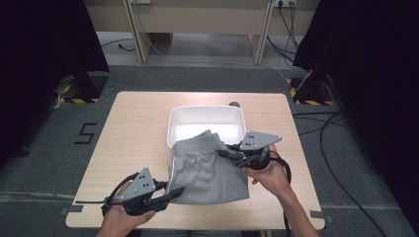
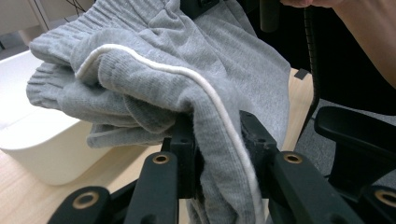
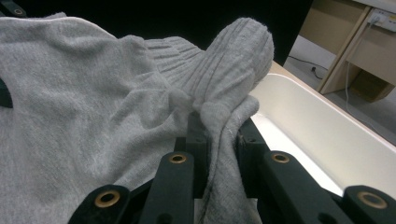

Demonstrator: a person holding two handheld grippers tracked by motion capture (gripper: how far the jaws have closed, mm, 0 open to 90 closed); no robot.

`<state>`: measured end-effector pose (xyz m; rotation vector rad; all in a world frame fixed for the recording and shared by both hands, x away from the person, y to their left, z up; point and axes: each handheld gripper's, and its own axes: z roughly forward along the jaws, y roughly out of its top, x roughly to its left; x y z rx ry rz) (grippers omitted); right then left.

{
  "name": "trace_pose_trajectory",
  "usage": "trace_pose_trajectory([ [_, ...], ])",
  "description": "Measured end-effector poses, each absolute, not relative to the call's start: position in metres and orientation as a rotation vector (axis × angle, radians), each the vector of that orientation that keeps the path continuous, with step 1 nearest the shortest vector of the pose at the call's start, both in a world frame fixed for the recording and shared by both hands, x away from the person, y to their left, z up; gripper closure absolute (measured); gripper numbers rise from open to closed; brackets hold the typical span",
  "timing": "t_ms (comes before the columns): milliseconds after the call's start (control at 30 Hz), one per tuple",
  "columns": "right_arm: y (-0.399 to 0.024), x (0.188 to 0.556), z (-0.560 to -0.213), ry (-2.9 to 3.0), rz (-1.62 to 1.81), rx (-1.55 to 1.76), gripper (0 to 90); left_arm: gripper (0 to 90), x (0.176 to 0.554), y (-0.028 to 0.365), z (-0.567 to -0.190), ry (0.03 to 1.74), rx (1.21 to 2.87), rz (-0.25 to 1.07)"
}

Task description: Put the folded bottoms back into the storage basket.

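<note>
You held a folded pair of grey shorts (image 1: 207, 168) between two hand-held grippers, over the near half of a light wooden table (image 1: 133, 128). The garment's long axis ran from the table's near edge toward its far edge. Its ribbed waistband end pointed away from you and lay over the near rim of a white rectangular bin (image 1: 206, 116), which stood at the middle of the table toward the far edge. The leg end pointed back at you, close to the near edge.

Your left gripper (image 1: 170, 193) was closed on the near left corner of the shorts. In the left gripper view, its black jaws pinched a fold of grey knit (image 2: 187, 93) edged with a white piping line (image 2: 205, 88), with the bin (image 2: 37, 140) beyond and to the left.

Your right gripper (image 1: 228, 152) was clamped on the right side of the shorts near the waistband, just beside the bin's near right corner. In the right gripper view, its jaws squeezed a bunched fold of the ribbed cloth (image 3: 224, 70), and the bin's white wall (image 3: 327, 135) ran along the right.
</note>
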<state>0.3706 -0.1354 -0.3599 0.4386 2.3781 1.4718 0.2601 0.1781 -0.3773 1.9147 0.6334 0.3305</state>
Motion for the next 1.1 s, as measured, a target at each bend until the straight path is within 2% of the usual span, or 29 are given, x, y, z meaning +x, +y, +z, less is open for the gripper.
trace_pose_trajectory([
  [300, -0.139, 0.387, -0.346, 2.371, 1.456, 0.462, 80.2, 70.2, 0.279, 0.174, -0.364, 0.637, 1.909, 0.340],
  [1100, -0.133, 0.441, -0.337, 2.377, 1.392, 0.537, 80.1, 70.2, 0.339, 0.168, -0.362, 0.726, 1.923, 0.343],
])
